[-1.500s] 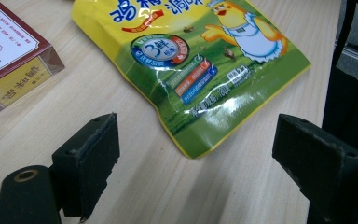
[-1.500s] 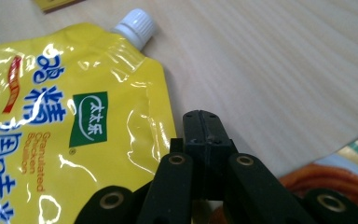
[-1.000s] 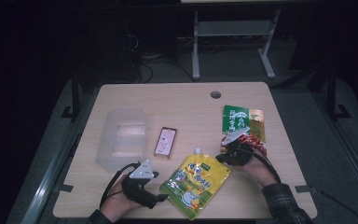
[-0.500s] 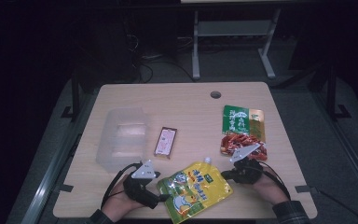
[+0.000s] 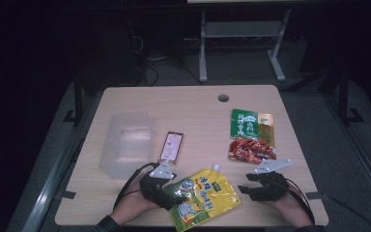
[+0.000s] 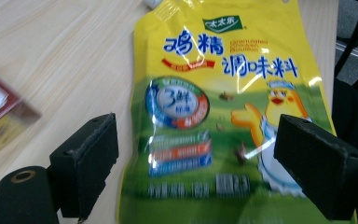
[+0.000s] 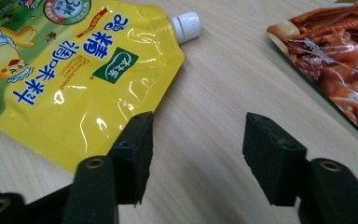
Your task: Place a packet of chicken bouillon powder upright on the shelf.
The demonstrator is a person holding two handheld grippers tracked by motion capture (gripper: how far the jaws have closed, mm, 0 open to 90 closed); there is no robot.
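The yellow pouch [image 5: 204, 195] lies flat on the desk [image 5: 193, 106] at its near edge, between the two grippers, tilted so that its white screw cap [image 7: 187, 25] points away from the person and toward the red-and-green food packet [image 5: 252, 135]. The left gripper [image 5: 174, 195] rests low at the pouch's left end, held level by a hand [image 5: 128, 208] that comes in from the near edge, with the grey three-cornered plate [image 5: 163, 169] on top. In the left gripper view its jaws stand wide apart, one on each side of the pouch's lower part, and neither pad presses the foil, so it is released. The right gripper [image 5: 245, 184] lies just right of the pouch, apart from it, pointing toward it along the desk, the wrist low. Its jaws have just been opening and now stand spread, with only bare desk between them in the right gripper view; the pouch's corner is beside its left jaw. The pouch is glossy and slightly creased, printed with blue characters, a cartoon chick [image 6: 279, 107] and a round blue-and-red badge [image 6: 178, 103]. A small red-edged sachet [image 5: 172, 145] lies beyond the pouch, and a clear plastic box [image 5: 125, 145] sits farther left of that sachet.
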